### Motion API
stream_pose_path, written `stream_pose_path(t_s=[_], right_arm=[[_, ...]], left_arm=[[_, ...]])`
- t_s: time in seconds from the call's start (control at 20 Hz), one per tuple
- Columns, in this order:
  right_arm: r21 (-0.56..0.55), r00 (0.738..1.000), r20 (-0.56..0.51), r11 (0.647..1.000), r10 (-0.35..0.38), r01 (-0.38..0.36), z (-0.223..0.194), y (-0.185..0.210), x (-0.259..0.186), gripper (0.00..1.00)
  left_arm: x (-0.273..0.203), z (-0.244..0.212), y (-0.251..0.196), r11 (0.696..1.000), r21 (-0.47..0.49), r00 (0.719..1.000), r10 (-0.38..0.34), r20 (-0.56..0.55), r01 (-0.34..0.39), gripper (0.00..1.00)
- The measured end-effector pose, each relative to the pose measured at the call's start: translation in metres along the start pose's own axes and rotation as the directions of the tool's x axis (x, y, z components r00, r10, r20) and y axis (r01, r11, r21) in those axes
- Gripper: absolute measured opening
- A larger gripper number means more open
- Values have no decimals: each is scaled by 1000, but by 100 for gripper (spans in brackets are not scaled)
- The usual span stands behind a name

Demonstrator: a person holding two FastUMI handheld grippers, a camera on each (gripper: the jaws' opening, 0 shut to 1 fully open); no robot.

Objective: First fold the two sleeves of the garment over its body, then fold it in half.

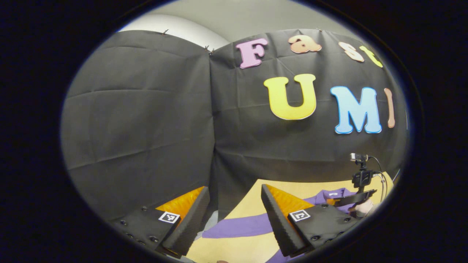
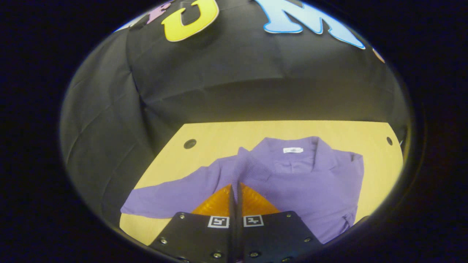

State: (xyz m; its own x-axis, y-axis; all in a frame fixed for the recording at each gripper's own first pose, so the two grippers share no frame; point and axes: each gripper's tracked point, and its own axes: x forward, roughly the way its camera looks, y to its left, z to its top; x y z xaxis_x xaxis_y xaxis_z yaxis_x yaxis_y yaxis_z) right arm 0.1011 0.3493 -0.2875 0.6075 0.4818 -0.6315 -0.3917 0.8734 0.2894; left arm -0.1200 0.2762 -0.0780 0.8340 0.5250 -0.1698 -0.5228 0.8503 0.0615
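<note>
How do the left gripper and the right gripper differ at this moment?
The left gripper has its fingers wide apart; the right gripper has its fingers closed together. The left gripper faces mostly the booth wall, with the purple garment low in its view; the right gripper looks down over the garment on the table. Neither visibly holds cloth.
</note>
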Motion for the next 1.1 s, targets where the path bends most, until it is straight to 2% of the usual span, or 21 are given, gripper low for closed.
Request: stream_pose_path(t_s=[0.1,0.25,0.4,0.45,0.55,0.65,0.9,1.1], right_arm=[[-22,999,-39,1000,17,-18,-15,13,12,0],[-61,996,-87,998,6,-11,-35,22,22,0],[-57,991,-132,998,26,-34,-51,28,30,8],[-55,989,-139,997,39,-47,-51,33,27,15],[-77,991,-130,996,27,-37,-50,30,26,53],[-82,991,-132,996,31,-42,-50,31,22,74],[-71,992,-123,997,34,-43,-47,27,4,75],[-83,993,-112,996,25,-34,-46,15,-21,75]], left_arm=[[3,-5,12,1000,1,1000,19,-10,-19,94],[7,-11,21,999,2,999,37,-20,-37,94],[9,-22,26,999,-2,998,44,-37,-44,94],[10,-24,23,999,-7,998,44,-46,-44,94],[14,-35,23,999,-17,997,42,-62,-43,94],[20,-46,23,999,-22,996,39,-75,-41,94],[48,-90,28,1000,-18,992,21,-123,-24,93],[82,-140,39,998,-50,982,23,-189,-33,94]])
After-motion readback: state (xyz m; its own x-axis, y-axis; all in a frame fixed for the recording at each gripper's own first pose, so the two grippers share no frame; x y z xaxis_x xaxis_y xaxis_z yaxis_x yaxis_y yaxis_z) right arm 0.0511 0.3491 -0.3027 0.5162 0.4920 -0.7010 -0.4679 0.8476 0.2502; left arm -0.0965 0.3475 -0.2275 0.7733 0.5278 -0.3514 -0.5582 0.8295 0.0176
